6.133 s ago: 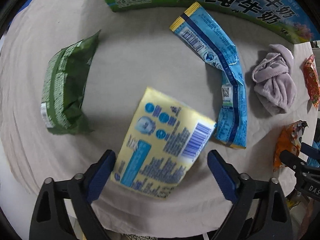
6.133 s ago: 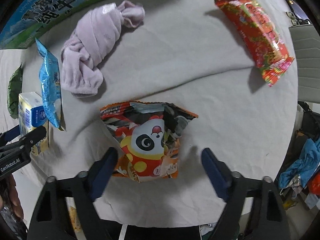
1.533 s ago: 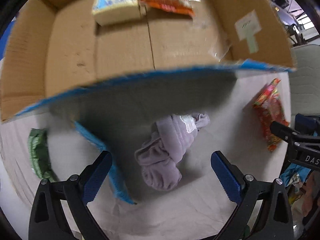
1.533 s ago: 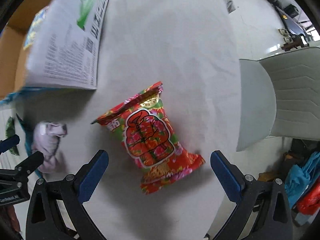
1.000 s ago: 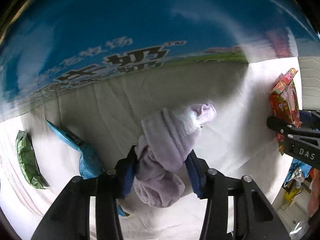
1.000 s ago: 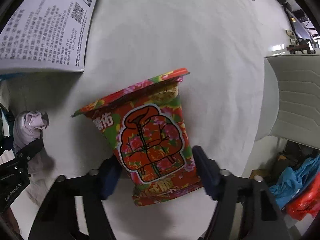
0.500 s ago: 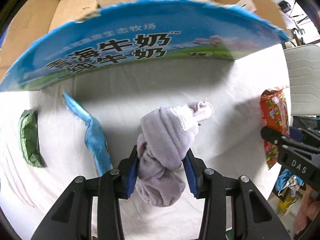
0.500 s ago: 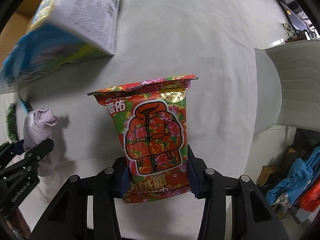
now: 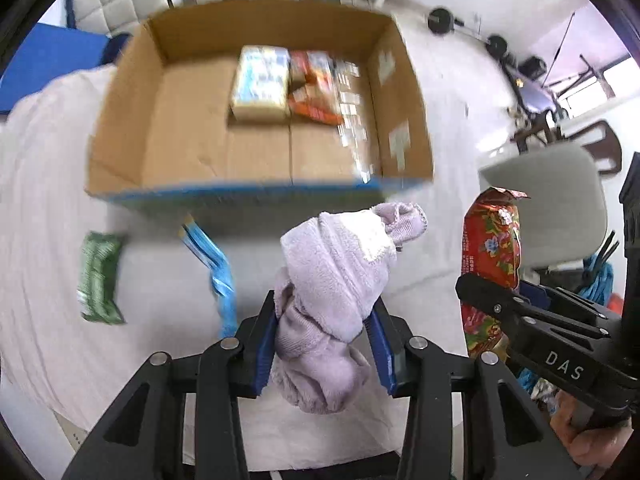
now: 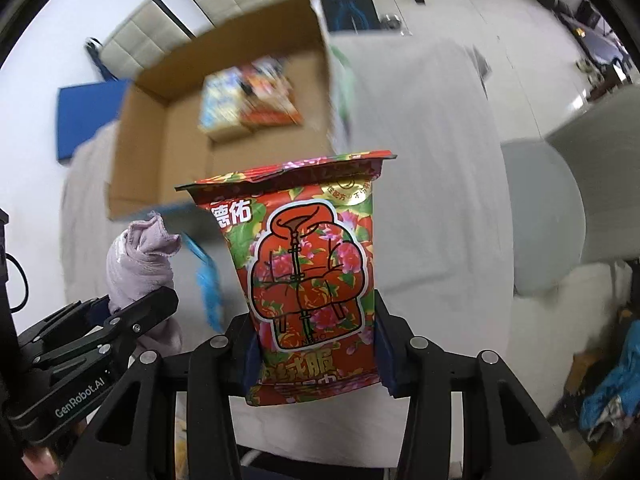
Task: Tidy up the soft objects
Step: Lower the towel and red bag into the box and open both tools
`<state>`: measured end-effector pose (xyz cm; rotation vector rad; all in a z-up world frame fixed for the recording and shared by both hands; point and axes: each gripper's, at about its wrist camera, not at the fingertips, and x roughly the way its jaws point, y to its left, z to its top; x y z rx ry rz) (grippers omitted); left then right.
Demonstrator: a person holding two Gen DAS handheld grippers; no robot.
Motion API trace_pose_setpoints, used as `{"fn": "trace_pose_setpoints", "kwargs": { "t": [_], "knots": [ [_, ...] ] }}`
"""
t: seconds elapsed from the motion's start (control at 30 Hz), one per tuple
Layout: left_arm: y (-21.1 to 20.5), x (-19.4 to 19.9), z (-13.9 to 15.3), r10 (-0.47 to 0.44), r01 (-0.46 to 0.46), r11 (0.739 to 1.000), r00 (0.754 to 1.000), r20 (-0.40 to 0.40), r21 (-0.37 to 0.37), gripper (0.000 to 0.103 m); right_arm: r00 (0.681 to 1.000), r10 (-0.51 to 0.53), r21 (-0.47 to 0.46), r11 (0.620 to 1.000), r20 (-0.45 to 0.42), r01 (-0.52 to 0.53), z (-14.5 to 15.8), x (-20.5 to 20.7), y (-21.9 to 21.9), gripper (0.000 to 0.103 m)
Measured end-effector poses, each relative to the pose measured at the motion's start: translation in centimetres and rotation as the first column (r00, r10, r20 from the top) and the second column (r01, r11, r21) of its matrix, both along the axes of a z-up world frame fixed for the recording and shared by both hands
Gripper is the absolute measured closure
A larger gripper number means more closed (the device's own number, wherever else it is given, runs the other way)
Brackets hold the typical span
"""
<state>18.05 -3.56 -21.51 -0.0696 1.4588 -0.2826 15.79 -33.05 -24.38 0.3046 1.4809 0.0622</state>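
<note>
We see the left gripper (image 9: 326, 344) clamped on the lavender towel bundle (image 9: 340, 272), its blue pads pressing the lower part of the roll, and the right gripper (image 10: 316, 344) clamped on the red floral snack bag (image 10: 308, 264), which stands upright between its pads. Half a second ago both items were already gripped but hung low over the white tablecloth (image 9: 48, 280), with the box wall looming above the left camera; now both are lifted clear of the cloth and we look down into the open cardboard box (image 9: 160, 152). Inside it, against the far wall, the yellow tissue pack (image 9: 260, 84) and the orange snack bag (image 9: 314, 92) lie side by side, as they did a second and a half ago. On the cloth in front of the box, the blue wrapper (image 9: 218, 276) and the green packet (image 9: 98, 276) lie where they were, the green one to the left and apart. In the left view the red bag shows at the right edge, beside the towel; in the right view the towel shows at lower left. The box is motion-blurred in both views.
</note>
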Motion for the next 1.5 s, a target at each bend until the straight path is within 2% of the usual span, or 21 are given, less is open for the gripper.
{"fn": "trace_pose_setpoints", "kwargs": {
  "t": [0.13,0.3,0.57,0.9,1.07,1.27,1.3,1.33,1.4,1.47,1.5],
  "knots": [
    [0.7,3.6,2.3,0.049,-0.049,0.999,0.998,0.044,0.007,0.065,1.000,0.000,0.001,1.000,0.029,0.000,1.7,4.5,2.6,0.055],
    [2.4,7.6,2.3,0.108,-0.110,0.993,0.992,0.061,0.034,0.065,1.000,-0.008,-0.020,1.000,0.019,0.008,0.8,9.5,5.8,0.055],
    [5.0,14.4,-1.8,0.183,-0.183,0.981,0.983,-0.004,0.066,0.065,0.997,-0.029,-0.070,0.997,-0.073,0.024,-5.1,14.7,7.3,0.055],
    [5.4,21.0,-8.1,0.222,-0.213,0.973,0.968,-0.114,0.084,0.064,0.982,-0.016,-0.122,0.993,-0.188,-0.007,-12.8,17.8,8.8,0.055],
    [4.9,23.7,-10.4,0.212,-0.198,0.974,0.968,-0.137,0.107,0.064,0.975,-0.019,-0.134,0.991,-0.221,-0.011,-14.5,18.0,9.1,0.055],
    [4.7,25.5,-11.7,0.206,-0.189,0.975,0.967,-0.149,0.119,0.061,0.966,0.004,-0.146,0.988,-0.258,-0.043,-16.1,18.4,9.7,0.054],
    [4.8,25.6,-11.8,0.215,-0.196,0.972,0.964,-0.156,0.126,0.060,0.963,0.007,-0.156,0.986,-0.269,-0.051,-16.3,18.4,9.8,0.051],
    [4.7,25.6,-11.8,0.219,-0.200,0.972,0.962,-0.162,0.126,0.060,0.963,0.012,-0.159,0.986,-0.268,-0.056,-16.3,18.4,10.1,0.042],
    [4.7,25.6,-11.5,0.214,-0.196,0.973,0.963,-0.161,0.120,0.058,0.968,0.025,-0.137,0.989,-0.249,-0.060,-16.0,18.5,10.5,0.035],
    [4.6,25.3,-10.9,0.205,-0.188,0.975,0.968,-0.144,0.119,0.049,0.973,0.032,-0.147,0.987,-0.231,-0.067,-15.4,18.4,11.0,0.030],
    [4.6,25.3,-10.6,0.204,-0.188,0.975,0.970,-0.135,0.121,0.047,0.974,0.034,-0.151,0.986,-0.223,-0.069,-15.1,18.4,11.1,0.023]
  ]
}}
